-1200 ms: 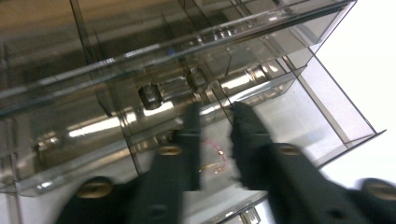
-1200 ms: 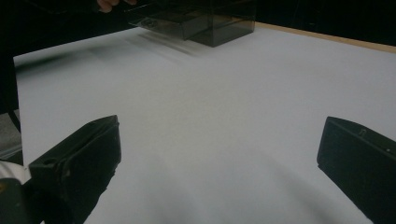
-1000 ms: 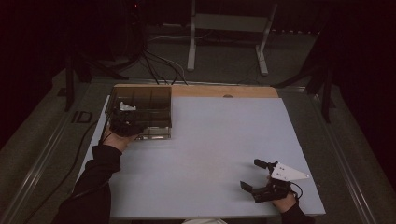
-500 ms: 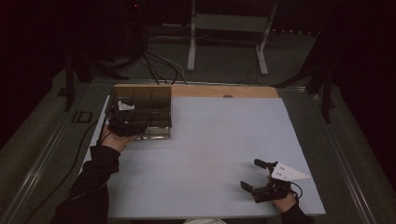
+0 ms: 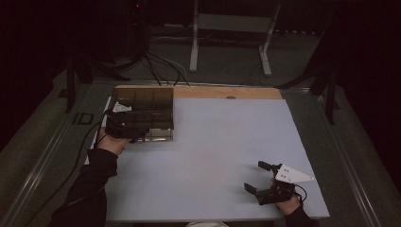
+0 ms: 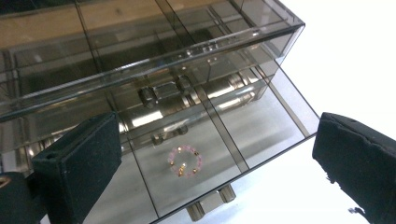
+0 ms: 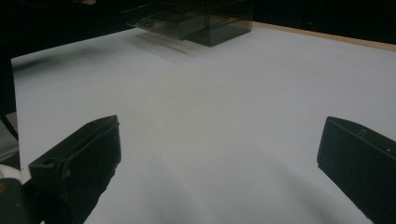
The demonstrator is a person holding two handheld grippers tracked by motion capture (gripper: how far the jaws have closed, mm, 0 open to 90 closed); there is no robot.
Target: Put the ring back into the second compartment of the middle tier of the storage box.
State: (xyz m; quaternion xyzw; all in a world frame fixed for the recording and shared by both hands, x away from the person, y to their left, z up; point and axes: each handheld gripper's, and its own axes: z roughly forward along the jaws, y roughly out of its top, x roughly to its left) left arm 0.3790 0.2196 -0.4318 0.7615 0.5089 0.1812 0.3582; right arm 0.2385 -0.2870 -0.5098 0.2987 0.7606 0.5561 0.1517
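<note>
While the white table [image 5: 203, 156] is stretching wide under both hands, a smoky clear plastic box [image 5: 144, 113] is sitting at its far left corner, and its drawer [image 6: 205, 154] is standing pulled out toward the person. Ahead of the left gripper's [image 6: 210, 158] jaws, this drawer is showing divided compartments, with two small round knobs on its front edge, just below and between the jaws. The left gripper [image 5: 124, 126] is hovering over the box at its near left side, held by the left hand [image 5: 111, 142]; its jaws are standing wide apart, gripping nothing.

Well apart from the box, the right gripper [image 5: 259, 178] is resting near the table's near right edge, with a grey three-cornered plate [image 5: 293, 175] on top. Its jaws are also standing wide apart with only bare table between them, and the box is lying far ahead of them, up and slightly left in the right gripper view [image 7: 205, 21].

Between the left jaws, a small pink beaded ring [image 6: 185, 161] with gold bits is lying in the drawer's middle compartment.
</note>
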